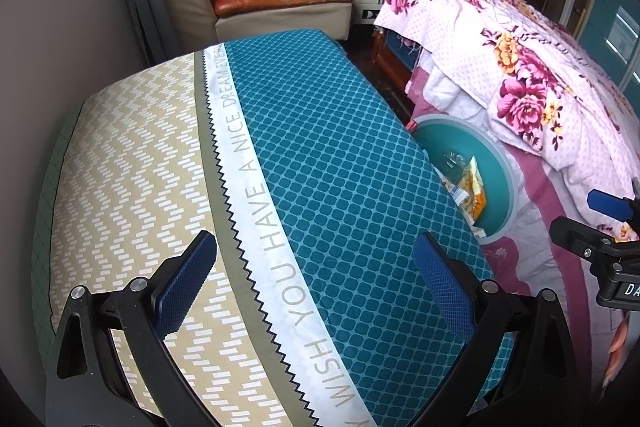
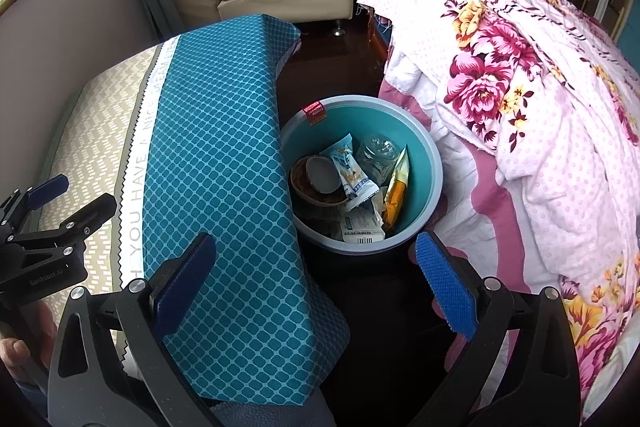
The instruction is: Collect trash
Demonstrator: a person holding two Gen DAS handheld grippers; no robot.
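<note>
From the left wrist, the left tongs [image 1: 312,283] are seen spread wide with nothing between them, held over a patterned cushion [image 1: 248,211]; the teal bin [image 1: 500,163] is glimpsed just beyond the cushion's right edge, against the floral quilt [image 1: 532,67] — trash partly visible inside; the right tongs [image 1: 600,223] are caught at the frame's edge. From the right wrist, the right tongs [image 2: 316,287] are likewise spread and empty; the bin [image 2: 420,147] sits on the floor between cushion [image 2: 224,163] and quilt [image 2: 520,87] — wrappers [image 2: 352,171], a clear bottle [image 2: 376,155] and a yellow packet [image 2: 398,187] are seen lying inside; the left tongs [image 2: 76,199] are seen spread at far left.
</note>
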